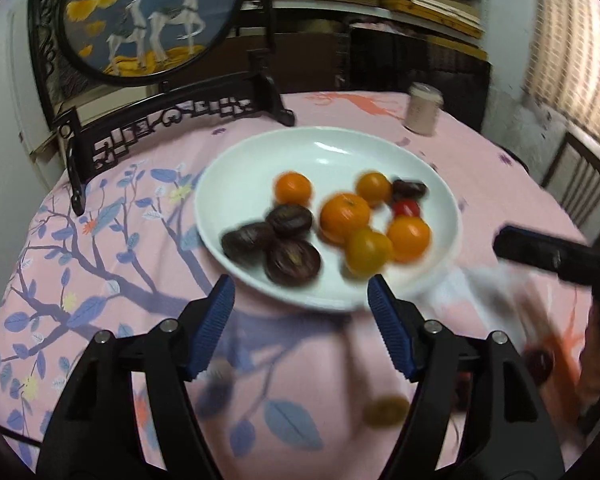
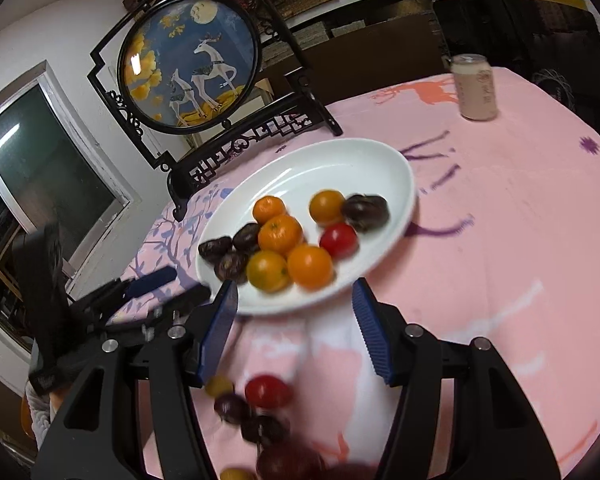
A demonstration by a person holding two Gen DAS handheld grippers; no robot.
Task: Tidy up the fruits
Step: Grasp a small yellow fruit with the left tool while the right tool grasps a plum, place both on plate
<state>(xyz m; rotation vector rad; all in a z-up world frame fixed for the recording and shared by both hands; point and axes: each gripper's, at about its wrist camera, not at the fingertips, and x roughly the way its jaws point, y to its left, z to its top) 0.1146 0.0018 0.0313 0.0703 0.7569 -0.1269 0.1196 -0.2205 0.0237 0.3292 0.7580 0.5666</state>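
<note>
Pink cloth printed with blue-leafed branches and orange deer is covering the round worktop (image 2: 520,240), with a framed deer screen (image 2: 188,68) standing at its far left edge and a drink can (image 2: 474,88) at the far right.

Sitting mid-worktop is a white oval plate (image 1: 260,168), already holding much of the fruit: small oranges such as the largest one (image 1: 345,217), yellow-orange cherry tomatoes, one red cherry tomato (image 1: 406,208), and dark purple-brown fruits clustered at the plate's left (image 1: 293,261). More fruit is waiting loose on the cloth at the near edge, seen in the right wrist view: a red tomato (image 2: 267,391), a small yellow one (image 2: 219,385) and several dark ones (image 2: 231,408), all blurred.

Both tools are hovering just short of the plate's near rim. The left gripper (image 1: 301,320) is spread wide with nothing between its blue ribbed pads, and the right gripper (image 2: 294,320) is likewise parted and empty.

These fruits are probably light, round and apt to roll. The tomatoes look smooth-skinned, slippery and easily crushed, so a gentle squeeze across the widest middle would suit them. The oranges should be firmer and their dimpled peel should grip better. The dark fruits look glossy; how soft they are I cannot tell.
</note>
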